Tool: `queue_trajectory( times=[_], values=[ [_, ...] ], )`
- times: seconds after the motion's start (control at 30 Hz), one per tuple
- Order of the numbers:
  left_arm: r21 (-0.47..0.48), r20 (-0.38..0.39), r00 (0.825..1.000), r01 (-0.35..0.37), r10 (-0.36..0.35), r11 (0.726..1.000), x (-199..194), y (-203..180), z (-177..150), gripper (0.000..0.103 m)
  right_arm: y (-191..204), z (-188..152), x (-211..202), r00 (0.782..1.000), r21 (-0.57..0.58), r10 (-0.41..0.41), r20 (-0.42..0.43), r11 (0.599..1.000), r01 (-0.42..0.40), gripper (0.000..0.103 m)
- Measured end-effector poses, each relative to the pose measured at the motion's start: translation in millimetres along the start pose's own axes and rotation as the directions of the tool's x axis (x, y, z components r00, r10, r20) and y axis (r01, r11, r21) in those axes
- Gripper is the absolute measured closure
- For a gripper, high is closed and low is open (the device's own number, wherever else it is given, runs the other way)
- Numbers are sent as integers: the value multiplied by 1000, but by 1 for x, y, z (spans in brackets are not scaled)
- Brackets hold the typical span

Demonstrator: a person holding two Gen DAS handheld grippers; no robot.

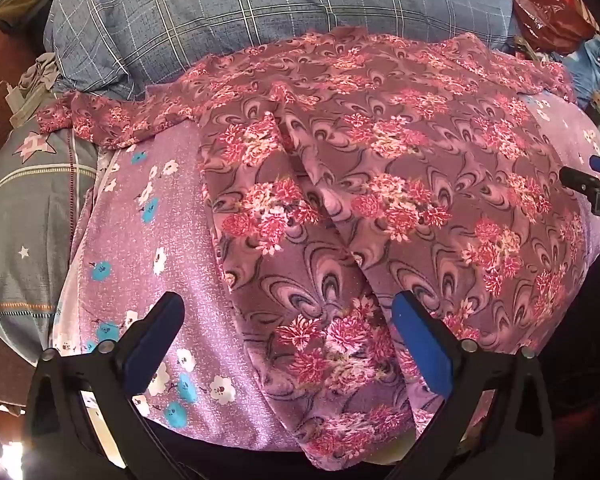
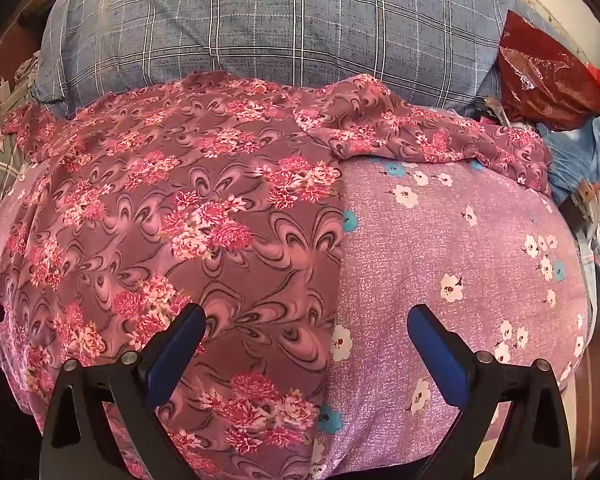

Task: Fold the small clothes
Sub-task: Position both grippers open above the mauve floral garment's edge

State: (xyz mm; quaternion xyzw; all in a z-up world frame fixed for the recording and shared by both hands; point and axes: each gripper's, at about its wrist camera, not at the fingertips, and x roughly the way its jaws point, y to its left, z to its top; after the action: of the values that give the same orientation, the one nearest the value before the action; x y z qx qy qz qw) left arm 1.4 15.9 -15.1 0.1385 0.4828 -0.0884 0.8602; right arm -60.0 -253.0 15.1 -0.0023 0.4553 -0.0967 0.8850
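A maroon garment with pink flowers (image 1: 360, 184) lies spread on a pink flowered bedsheet (image 1: 140, 248), sleeves out to both sides at the far end. My left gripper (image 1: 288, 316) is open and empty, hovering over the garment's near left edge. My right gripper (image 2: 306, 328) is open and empty, straddling the garment's right edge (image 2: 342, 240) above the sheet (image 2: 460, 240). The right gripper's tip also shows at the right edge of the left wrist view (image 1: 596, 188).
A blue-grey checked pillow (image 1: 260, 8) lies behind the garment. A grey star-patterned quilt (image 1: 28, 208) is on the left. A red plastic bag (image 2: 548, 76) and blue clothes (image 2: 580, 152) pile up at the right, off the bed.
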Motion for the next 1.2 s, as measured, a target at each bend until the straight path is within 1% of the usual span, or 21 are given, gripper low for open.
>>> queue_trajectory(
  times=[0.33,0.7,0.9,1.03,1.2],
  values=[
    [-4,7,1000,-5,6,1000,-6,3,0,0,-10,-1,-4,1000,14,0,1,1000,0,2],
    [-5,6,1000,11,-11,1000,-6,1,3,0,-6,-2,-4,1000,17,5,6,1000,-5,2],
    [2,5,1000,15,-15,1000,-6,-2,3,0,-8,-1,-3,1000,25,13,23,1000,-13,2],
    [7,10,1000,12,-12,1000,-7,-3,3,0,-7,-1,-3,1000,18,6,12,1000,-6,2],
    [-8,14,1000,12,-12,1000,-7,0,5,0,-6,-3,-5,999,20,20,25,1000,-21,2]
  ],
)
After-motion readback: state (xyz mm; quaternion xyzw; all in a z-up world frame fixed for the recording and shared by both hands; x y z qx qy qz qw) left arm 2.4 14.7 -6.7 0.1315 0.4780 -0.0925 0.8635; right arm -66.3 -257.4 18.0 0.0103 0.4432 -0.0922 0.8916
